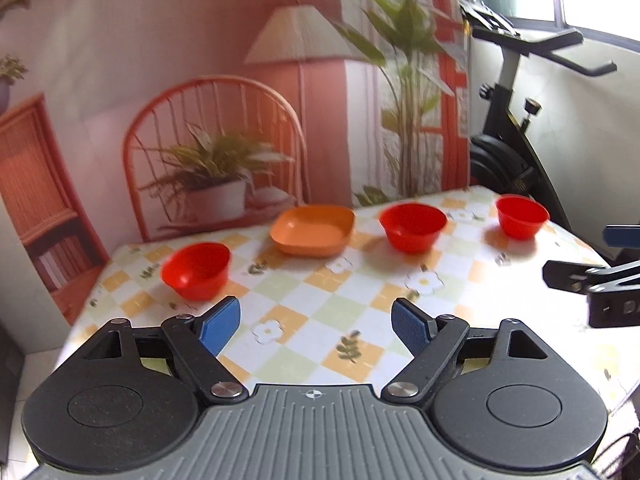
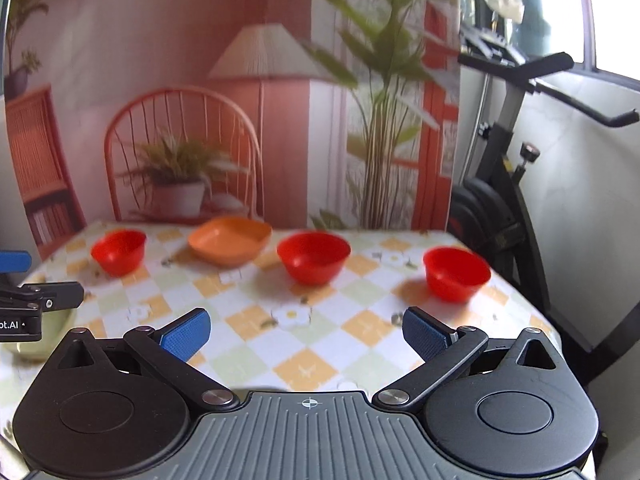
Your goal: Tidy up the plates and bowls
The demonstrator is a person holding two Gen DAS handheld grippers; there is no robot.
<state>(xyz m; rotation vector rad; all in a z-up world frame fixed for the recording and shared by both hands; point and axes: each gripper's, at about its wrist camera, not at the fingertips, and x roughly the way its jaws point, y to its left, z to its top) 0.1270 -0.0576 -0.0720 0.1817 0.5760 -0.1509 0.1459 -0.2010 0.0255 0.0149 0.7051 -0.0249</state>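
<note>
Both the left gripper (image 1: 316,326) and the right gripper (image 2: 306,334) hover above the checkered worktop (image 1: 320,304) with jaws wide and empty. Along the far side sit a left red bowl (image 1: 197,270), an orange square plate (image 1: 313,230), a middle red bowl (image 1: 412,227) and a right red bowl (image 1: 521,216), all well apart

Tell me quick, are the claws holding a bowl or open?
Left claw: open, holding nothing.
Right claw: open, holding nothing.
</note>
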